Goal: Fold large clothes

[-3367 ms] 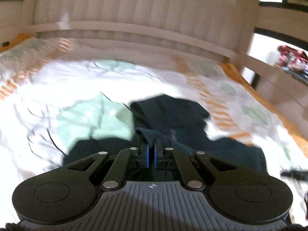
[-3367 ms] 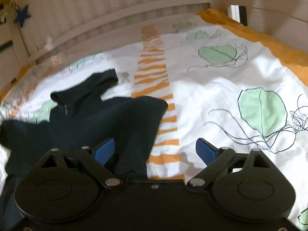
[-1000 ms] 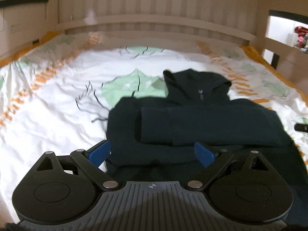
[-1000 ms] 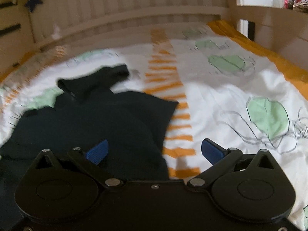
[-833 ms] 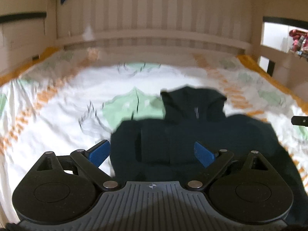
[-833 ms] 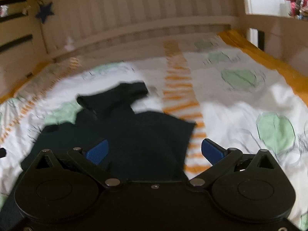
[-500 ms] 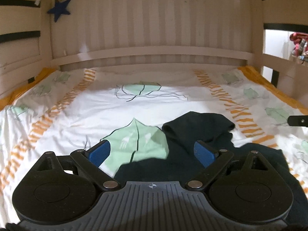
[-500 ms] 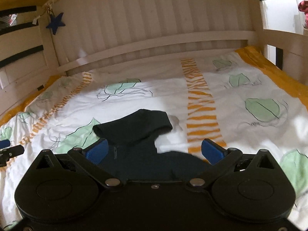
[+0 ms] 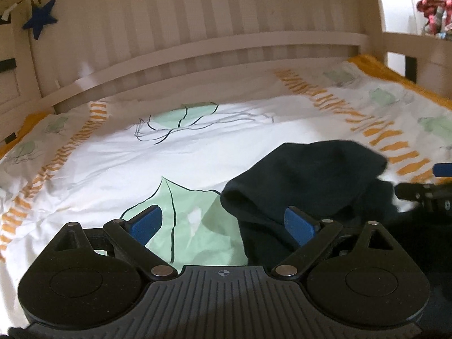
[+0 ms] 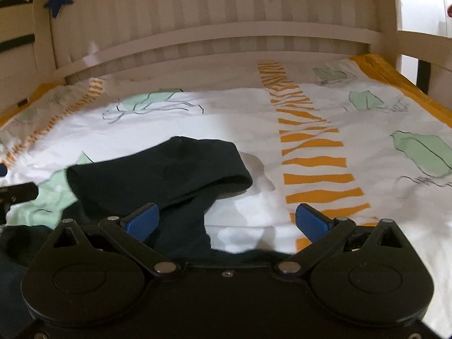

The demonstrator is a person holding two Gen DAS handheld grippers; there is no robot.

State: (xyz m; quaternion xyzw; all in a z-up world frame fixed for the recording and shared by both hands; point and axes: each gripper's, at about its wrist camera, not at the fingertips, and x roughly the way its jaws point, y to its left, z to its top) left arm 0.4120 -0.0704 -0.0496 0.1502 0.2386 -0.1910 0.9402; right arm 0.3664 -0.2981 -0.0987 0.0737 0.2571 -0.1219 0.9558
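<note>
A dark navy hoodie [image 9: 305, 180] lies on the bed, hood towards the headboard; most of its body is hidden under the grippers. My left gripper [image 9: 223, 223] is open and empty, low over the hood's left edge. My right gripper [image 10: 226, 220] is open and empty, over the hoodie [image 10: 158, 178] at the hood's right side. The right gripper's finger shows at the right edge of the left wrist view [image 9: 442, 169], and the left gripper's at the left edge of the right wrist view [image 10: 17, 189].
The bed has a white duvet [image 9: 197, 147] with green leaves and orange stripes [image 10: 308, 141]. A slatted wooden headboard [image 9: 226, 42] stands at the far end, side rails left and right. A blue star [image 9: 39, 22] hangs at the upper left.
The left gripper let go of the sleeve and opened. Both grippers moved forward and down towards the hood, so the hoodie's body has dropped out of view.
</note>
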